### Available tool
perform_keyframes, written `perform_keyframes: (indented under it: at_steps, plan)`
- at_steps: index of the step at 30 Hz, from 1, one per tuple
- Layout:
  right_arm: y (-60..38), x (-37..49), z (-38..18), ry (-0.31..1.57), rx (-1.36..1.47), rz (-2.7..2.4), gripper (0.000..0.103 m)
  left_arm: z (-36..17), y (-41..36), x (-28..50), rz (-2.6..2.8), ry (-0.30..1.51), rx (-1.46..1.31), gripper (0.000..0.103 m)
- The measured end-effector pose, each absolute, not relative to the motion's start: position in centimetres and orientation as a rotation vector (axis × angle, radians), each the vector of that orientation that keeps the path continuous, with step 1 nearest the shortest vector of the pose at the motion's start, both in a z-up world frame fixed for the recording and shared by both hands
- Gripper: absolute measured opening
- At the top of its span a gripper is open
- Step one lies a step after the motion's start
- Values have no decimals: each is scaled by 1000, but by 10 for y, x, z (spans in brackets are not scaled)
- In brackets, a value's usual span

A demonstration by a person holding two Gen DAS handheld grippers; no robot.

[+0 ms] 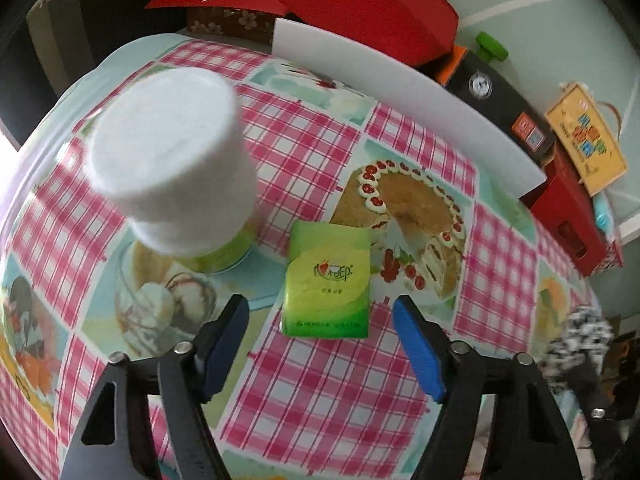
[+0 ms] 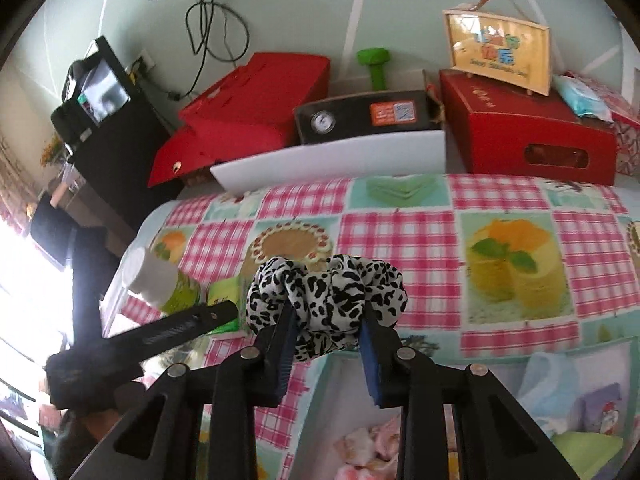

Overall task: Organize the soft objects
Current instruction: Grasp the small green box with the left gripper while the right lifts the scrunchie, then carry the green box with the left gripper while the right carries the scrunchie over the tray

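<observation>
Scrunchie (image 2: 326, 300) clenched in my right gripper (image 2: 328, 344) jaws, above bin; left gripper (image 1: 320, 344) jaws released around tissue pack (image 1: 327, 284), still on tabletop (image 1: 320, 400)

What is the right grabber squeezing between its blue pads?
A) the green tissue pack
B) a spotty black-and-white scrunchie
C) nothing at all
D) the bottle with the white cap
B: in the right wrist view the right gripper has its blue pads pressed on the black-and-white spotted scrunchie, lifted above the checked tablecloth.
</observation>
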State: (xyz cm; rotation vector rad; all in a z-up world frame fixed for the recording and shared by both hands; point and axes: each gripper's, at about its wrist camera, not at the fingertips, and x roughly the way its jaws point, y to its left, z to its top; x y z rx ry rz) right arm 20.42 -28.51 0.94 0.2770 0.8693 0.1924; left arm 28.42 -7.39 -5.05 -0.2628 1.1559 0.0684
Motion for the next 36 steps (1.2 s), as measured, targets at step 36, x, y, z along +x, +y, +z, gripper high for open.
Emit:
perform_keyframes:
  at_steps: [36]
  plan:
    - [-375,58,63,730,396,-40,32,33,-151,143,-341,1003,-132,48]
